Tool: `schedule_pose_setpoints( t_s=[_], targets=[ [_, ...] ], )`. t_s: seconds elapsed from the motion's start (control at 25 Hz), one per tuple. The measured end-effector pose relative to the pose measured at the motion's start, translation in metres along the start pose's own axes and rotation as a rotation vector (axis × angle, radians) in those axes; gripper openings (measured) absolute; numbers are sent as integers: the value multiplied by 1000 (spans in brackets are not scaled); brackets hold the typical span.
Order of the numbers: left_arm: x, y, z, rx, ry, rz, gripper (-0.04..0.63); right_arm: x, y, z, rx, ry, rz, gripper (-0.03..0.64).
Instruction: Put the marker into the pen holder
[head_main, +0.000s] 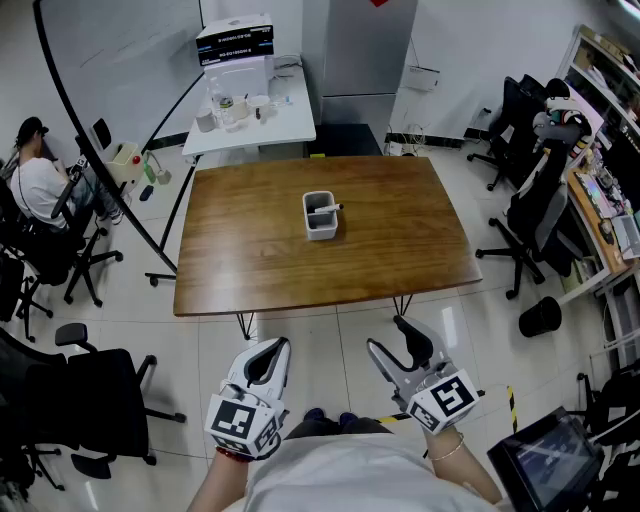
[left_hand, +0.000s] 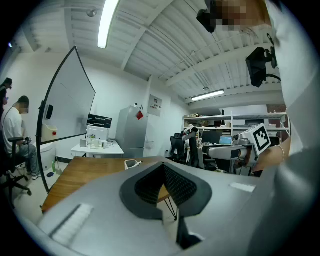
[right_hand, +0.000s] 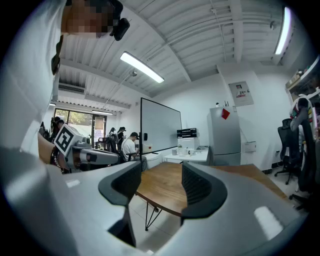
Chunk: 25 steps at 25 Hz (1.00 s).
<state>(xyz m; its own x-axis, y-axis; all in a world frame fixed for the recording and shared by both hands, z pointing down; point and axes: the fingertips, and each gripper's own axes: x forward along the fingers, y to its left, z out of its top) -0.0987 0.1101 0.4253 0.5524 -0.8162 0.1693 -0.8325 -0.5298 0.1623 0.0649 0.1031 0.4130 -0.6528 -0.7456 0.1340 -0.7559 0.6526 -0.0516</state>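
A white pen holder (head_main: 320, 229) stands in the middle of the wooden table (head_main: 250, 260). A dark marker (head_main: 328, 210) rests inside it, its end sticking out over the right rim. In the left gripper view the pen holder (left_hand: 131, 164) shows small beyond the jaws. Both grippers hang over the floor, short of the table's front edge and close to my body. My left gripper (head_main: 275, 348) (left_hand: 162, 167) is shut, its tips touching and nothing between them. My right gripper (head_main: 388, 335) (right_hand: 161, 172) stands open and empty, its jaws wide apart.
A white side table (head_main: 290, 120) with a box and small items stands behind the wooden table. Office chairs (head_main: 95, 400) crowd the left, where a person sits, and more chairs (head_main: 530, 215) stand at the right. A black bin (head_main: 540, 317) sits on the floor at the right.
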Motion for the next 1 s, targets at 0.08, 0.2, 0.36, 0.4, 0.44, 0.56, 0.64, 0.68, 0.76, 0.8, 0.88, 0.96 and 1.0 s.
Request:
schedule_pose_setpoints(
  t_s=[0.08,0.2,0.36,0.4,0.44,0.56,0.64,0.68,0.76,0.8,0.88,0.96,1.0],
  targets=[
    [-2,11,-8,6,6,-6,2,4,0,-2,1,3,-12,242],
    [-1,31,-11,-3,19,7,2,10,-4,-1,1,6,-35,242],
    [11,48,-5,-10,9,17,2,17,-27,5,-3,6,-70,241],
    [19,51,-4,-4,6,17,2,21,-36,6,1,3,-77,241],
    [27,54,-1,-1,4,17,2,26,-44,7,5,1,-79,233],
    [49,63,10,-7,-7,25,2,49,-59,10,3,1,-57,222],
    [63,71,15,-5,-22,34,2,68,-70,13,-6,2,-28,224],
    [71,76,16,-2,-27,44,2,78,-77,13,-9,3,-14,224],
    [87,88,18,-4,-31,76,3,101,-94,12,-14,7,16,223],
    [96,94,20,-10,-34,93,2,113,-102,12,-18,10,34,224],
    [113,104,27,-16,-43,119,2,138,-118,13,-27,16,73,224],
    [132,112,34,-10,-43,145,2,159,-135,11,-27,27,110,224],
    [142,116,37,-8,-42,160,3,169,-145,6,-26,39,124,224]
  ],
)
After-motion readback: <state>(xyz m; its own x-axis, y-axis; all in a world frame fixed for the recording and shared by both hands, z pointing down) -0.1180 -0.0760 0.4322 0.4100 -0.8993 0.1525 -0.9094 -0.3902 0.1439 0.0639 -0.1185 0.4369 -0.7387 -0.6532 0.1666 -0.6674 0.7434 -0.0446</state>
